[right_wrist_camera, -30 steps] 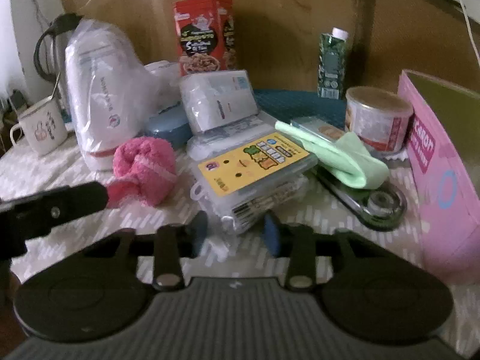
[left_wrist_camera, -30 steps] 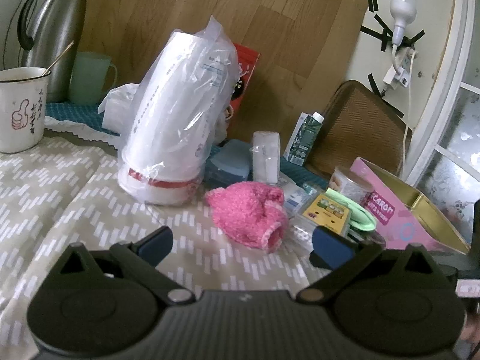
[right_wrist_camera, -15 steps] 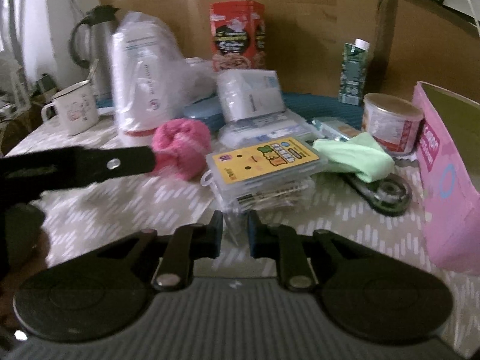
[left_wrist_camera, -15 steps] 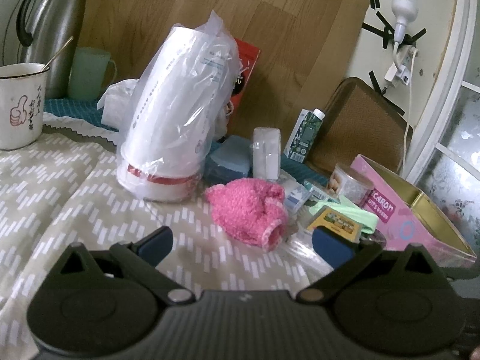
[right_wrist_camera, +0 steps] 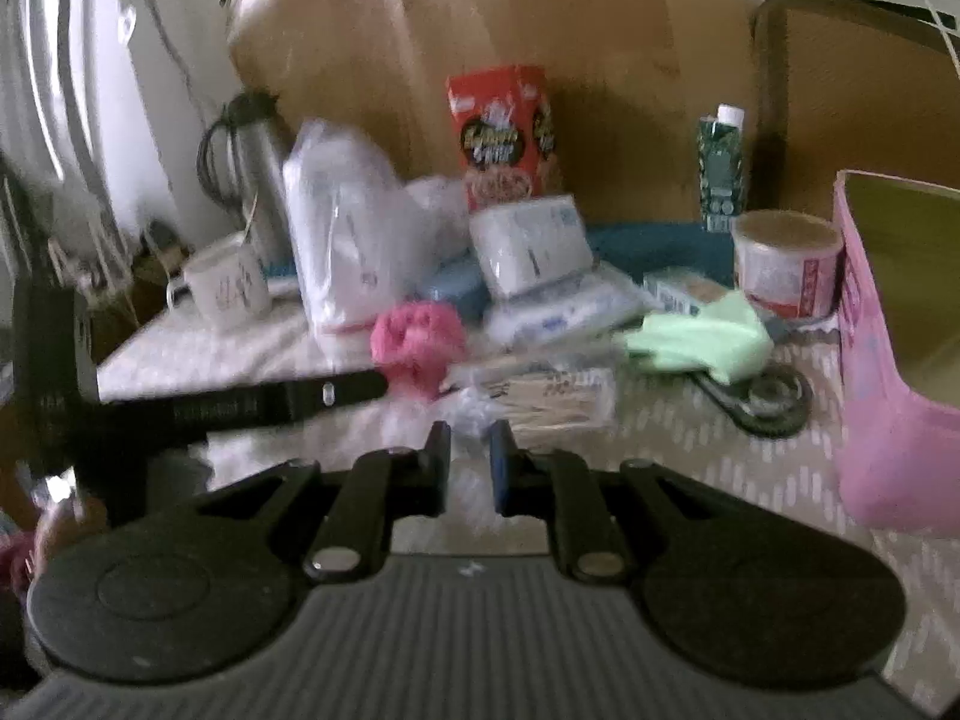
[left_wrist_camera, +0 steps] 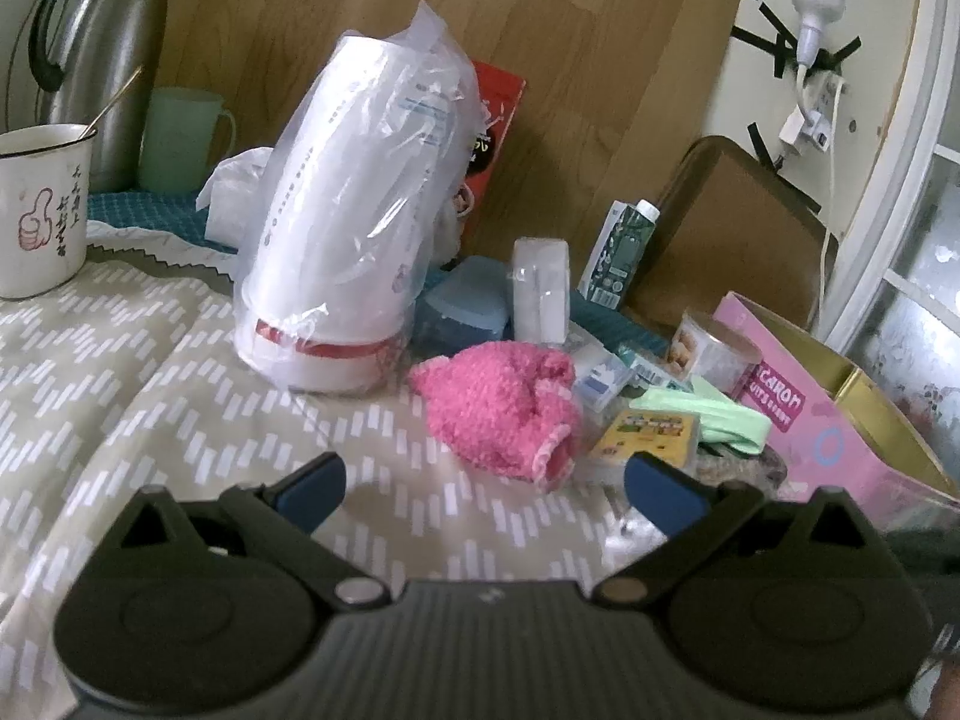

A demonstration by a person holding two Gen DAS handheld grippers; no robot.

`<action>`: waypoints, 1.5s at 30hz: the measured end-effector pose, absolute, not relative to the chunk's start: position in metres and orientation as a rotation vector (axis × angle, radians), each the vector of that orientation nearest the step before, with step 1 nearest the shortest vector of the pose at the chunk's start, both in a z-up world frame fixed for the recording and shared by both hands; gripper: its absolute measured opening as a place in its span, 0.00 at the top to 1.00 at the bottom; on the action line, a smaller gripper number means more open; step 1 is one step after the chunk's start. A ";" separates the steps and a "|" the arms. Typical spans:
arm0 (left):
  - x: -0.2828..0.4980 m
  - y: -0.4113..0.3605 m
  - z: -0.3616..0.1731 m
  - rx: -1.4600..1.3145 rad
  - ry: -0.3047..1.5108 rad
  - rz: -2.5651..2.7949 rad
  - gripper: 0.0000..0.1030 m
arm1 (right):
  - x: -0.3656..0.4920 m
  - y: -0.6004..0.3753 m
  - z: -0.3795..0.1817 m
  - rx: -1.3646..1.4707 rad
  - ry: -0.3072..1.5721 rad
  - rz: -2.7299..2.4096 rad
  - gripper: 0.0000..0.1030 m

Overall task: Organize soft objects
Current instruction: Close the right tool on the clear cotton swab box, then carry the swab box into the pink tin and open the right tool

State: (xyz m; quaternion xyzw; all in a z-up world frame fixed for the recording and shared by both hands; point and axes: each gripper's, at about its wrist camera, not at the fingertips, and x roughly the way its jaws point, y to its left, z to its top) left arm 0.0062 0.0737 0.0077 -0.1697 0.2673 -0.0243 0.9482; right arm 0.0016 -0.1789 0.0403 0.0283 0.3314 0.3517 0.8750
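A fluffy pink sock (left_wrist_camera: pixel 501 408) lies on the patterned tablecloth (left_wrist_camera: pixel 120 372), just ahead of my left gripper (left_wrist_camera: pixel 483 483), which is open and empty. A light green cloth (left_wrist_camera: pixel 708 417) lies to the right of the sock, partly over a yellow-labelled clear box (left_wrist_camera: pixel 645 441). In the blurred right wrist view the pink sock (right_wrist_camera: pixel 417 342) and green cloth (right_wrist_camera: pixel 702 342) show farther off. My right gripper (right_wrist_camera: pixel 471 468) is held back from them with its jaws nearly closed on nothing. The left gripper's finger (right_wrist_camera: pixel 270 405) crosses that view at the left.
A plastic-wrapped white appliance (left_wrist_camera: pixel 354 228) stands left of the sock. A pink open box (left_wrist_camera: pixel 840 420) is at the right, a round tin (left_wrist_camera: pixel 711 354) beside it. A mug (left_wrist_camera: pixel 39 207), a steel flask (left_wrist_camera: pixel 105 60), a red carton (right_wrist_camera: pixel 501 132) and tissue packs (right_wrist_camera: pixel 528 246) stand behind.
My right gripper closed from partly open to nearly shut and pulled back and up from the clutter. My left gripper edged slightly closer to the pink sock.
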 end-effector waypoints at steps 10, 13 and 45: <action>0.006 0.071 0.007 -0.335 0.545 -0.033 0.00 | -0.005 -0.182 0.030 -0.059 0.645 0.662 0.30; 0.006 0.072 0.007 -0.336 0.544 -0.027 0.00 | 0.005 -0.180 0.034 -0.035 0.621 0.659 0.16; -0.013 0.044 0.020 -0.354 0.580 -0.258 0.08 | -0.040 -0.217 0.015 -0.098 0.590 0.713 0.23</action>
